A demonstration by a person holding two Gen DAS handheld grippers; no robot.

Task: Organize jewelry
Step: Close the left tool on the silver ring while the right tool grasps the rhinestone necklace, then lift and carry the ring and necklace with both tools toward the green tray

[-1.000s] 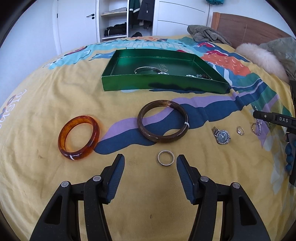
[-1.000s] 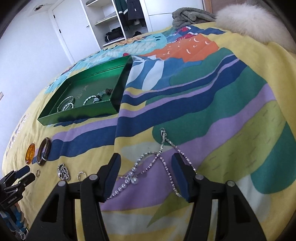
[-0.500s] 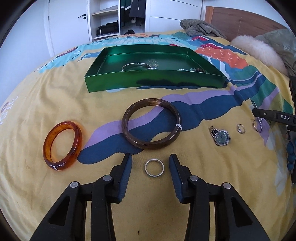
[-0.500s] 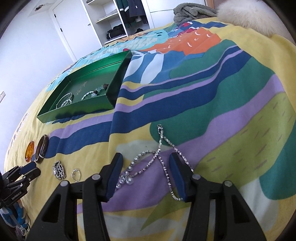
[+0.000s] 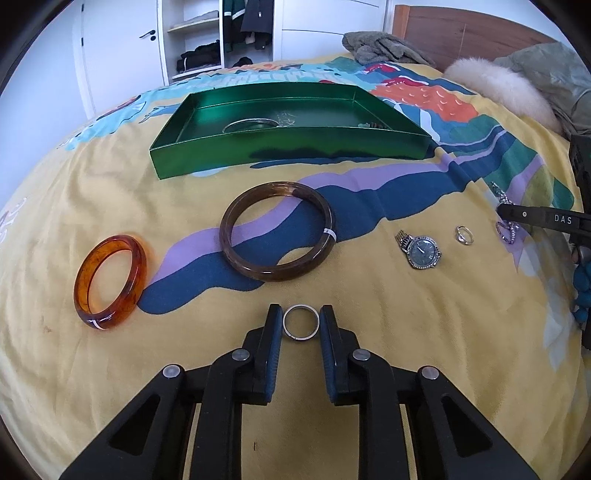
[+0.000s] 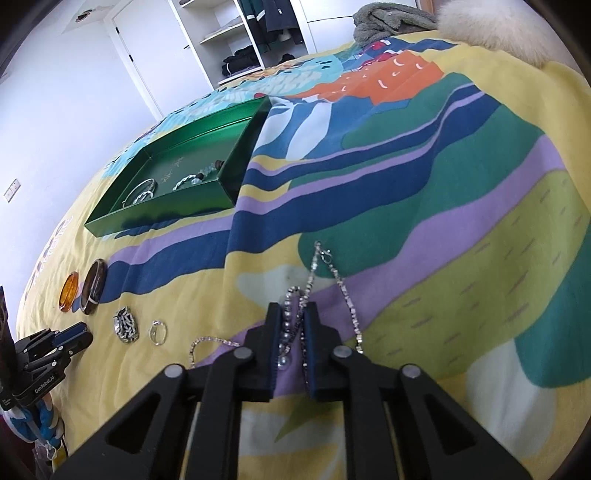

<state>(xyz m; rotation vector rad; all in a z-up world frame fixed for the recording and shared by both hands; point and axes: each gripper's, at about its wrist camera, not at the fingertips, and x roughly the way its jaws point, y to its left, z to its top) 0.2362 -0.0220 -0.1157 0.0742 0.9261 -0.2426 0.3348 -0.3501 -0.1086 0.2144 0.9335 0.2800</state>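
My left gripper [image 5: 300, 322] has its jaws closed in on a small silver ring [image 5: 300, 327] lying on the bedspread, one jaw on each side, touching or nearly touching it. My right gripper [image 6: 293, 318] has closed on the pearl and crystal necklace [image 6: 325, 273], whose strands run between its fingers. A green tray [image 5: 288, 146] holding a few pieces lies further back; it also shows in the right wrist view [image 6: 166, 218]. A brown bangle [image 5: 277, 230], an amber bangle [image 5: 110, 280], a watch [image 5: 421, 249] and a second ring [image 5: 463, 234] lie on the bed.
The colourful bedspread [image 5: 369, 369] covers the whole bed. A grey cloth [image 5: 384, 46], a fur pillow [image 5: 502, 92] and a wooden headboard [image 5: 461, 33] are at the far end. A wardrobe with open shelves [image 5: 207, 37] stands behind.
Both grippers have closed in: the left jaws from wide open to either side of the silver ring, the right jaws onto the necklace strands. Both moved forward and down.
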